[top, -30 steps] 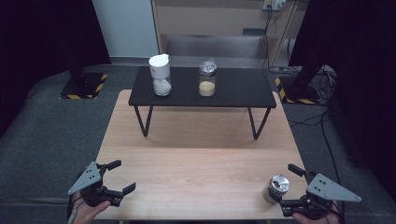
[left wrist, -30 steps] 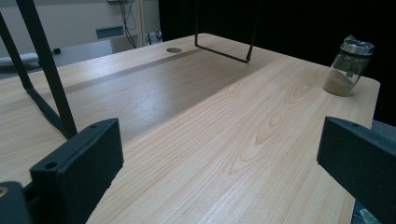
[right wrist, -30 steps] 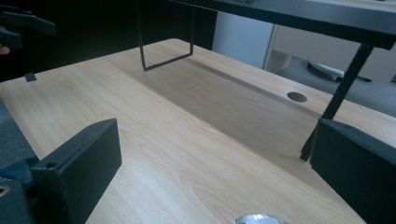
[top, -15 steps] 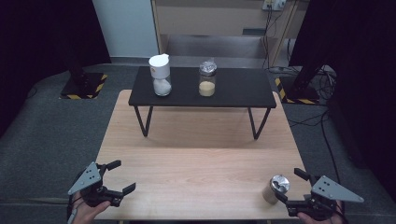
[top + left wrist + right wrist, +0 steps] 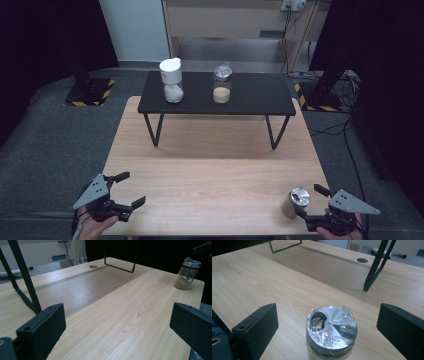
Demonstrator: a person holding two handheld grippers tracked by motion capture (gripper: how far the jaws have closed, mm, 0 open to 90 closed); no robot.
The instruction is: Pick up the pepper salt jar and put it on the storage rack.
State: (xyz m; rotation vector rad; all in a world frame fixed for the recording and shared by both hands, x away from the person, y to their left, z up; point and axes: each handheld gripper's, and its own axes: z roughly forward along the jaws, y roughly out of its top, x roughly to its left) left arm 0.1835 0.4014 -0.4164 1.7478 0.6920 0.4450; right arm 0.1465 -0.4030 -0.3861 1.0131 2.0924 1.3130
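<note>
Across the pale wooden table (image 5: 210,170) stands a low black metal-legged bench (image 5: 218,94) at the far side, carrying a white-lidded glass jar (image 5: 171,80) and a foil-capped jar of tan powder (image 5: 221,84); near my right corner sits the small glass shaker with a silver, plastic-wrapped lid (image 5: 331,331) — upright, between my right gripper (image 5: 308,202)'s spread jaws, touching neither; my left gripper (image 5: 130,190) hovers at the opposite corner, jaws wide and empty.
</note>
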